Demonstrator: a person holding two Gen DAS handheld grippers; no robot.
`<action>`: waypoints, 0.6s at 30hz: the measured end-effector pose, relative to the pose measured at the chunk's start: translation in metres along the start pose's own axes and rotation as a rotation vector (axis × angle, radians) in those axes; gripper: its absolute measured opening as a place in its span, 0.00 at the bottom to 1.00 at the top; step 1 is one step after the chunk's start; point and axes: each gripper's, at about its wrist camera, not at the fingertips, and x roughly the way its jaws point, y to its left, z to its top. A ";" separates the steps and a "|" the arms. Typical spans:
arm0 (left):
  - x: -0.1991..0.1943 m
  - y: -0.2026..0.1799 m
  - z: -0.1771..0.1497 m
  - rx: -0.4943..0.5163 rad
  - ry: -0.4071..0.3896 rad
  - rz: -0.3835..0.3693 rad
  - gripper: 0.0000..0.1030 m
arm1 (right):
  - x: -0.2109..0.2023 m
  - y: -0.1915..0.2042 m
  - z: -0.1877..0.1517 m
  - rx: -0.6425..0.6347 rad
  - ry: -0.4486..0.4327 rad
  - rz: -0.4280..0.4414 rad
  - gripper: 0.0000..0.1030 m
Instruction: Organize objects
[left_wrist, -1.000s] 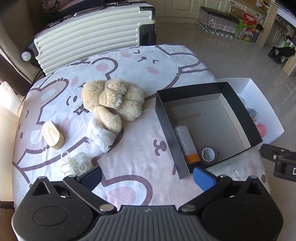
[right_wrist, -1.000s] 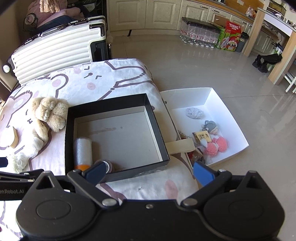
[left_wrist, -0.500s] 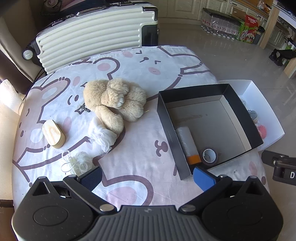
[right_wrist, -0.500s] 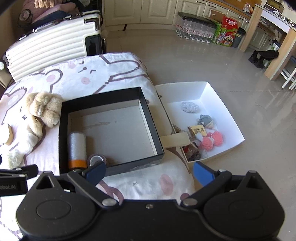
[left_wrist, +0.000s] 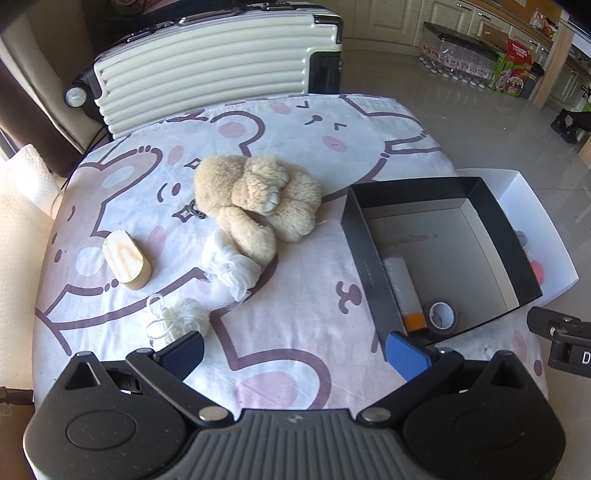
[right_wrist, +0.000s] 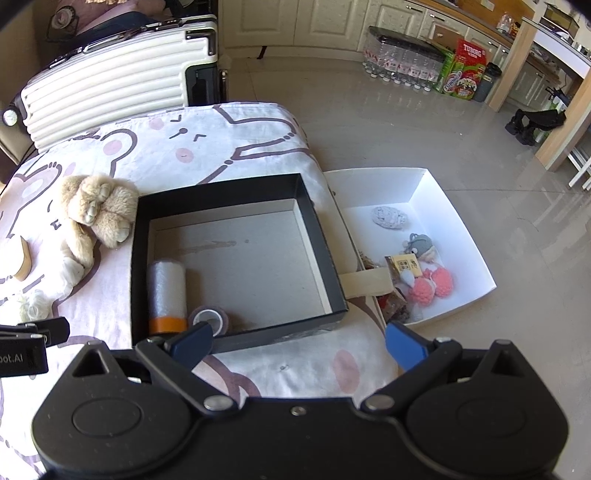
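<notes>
Two grippers, one in each of my hands, hover over a table draped in a cartoon-bear cloth (left_wrist: 295, 122), and both hold nothing. My left gripper (left_wrist: 295, 350) has its fingers spread wide, above the near edge of the cloth; my right gripper (right_wrist: 297, 345) is likewise spread, its left finger (right_wrist: 190, 341) just in front of the near wall of the black box (right_wrist: 328, 258). That box sits at the right end of the table, and inside it, against the left wall, lies a translucent roll with an orange end (right_wrist: 166, 291), with a roll of dark tape (right_wrist: 208, 319) just beside it in the near corner; the rest of the box floor is bare. Left of the box on the cloth lies a tan plush toy (left_wrist: 258, 203), one limb resting on a bunch of white mesh fabric (left_wrist: 231, 266). Nearer to me is a small ball of cream yarn (left_wrist: 181, 319), close to my left gripper's left finger, and further left a wooden oval block (left_wrist: 127, 262) stands apart. Beyond the table's right edge, lower down, a white tray (right_wrist: 454, 229) holds small trinkets, among them a pink knitted piece (right_wrist: 434, 286) and a grey knitted one (right_wrist: 389, 218). Behind the table lies a cream ribbed suitcase (left_wrist: 210, 70).
</notes>
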 end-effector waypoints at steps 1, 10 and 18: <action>0.000 0.003 0.000 -0.004 -0.001 0.005 1.00 | 0.000 0.002 0.001 -0.005 -0.002 0.003 0.98; -0.004 0.040 -0.003 -0.053 -0.010 0.052 1.00 | 0.000 0.037 0.006 -0.067 -0.008 0.040 0.98; -0.010 0.079 -0.011 -0.103 -0.014 0.103 1.00 | 0.000 0.076 0.009 -0.124 -0.017 0.087 0.98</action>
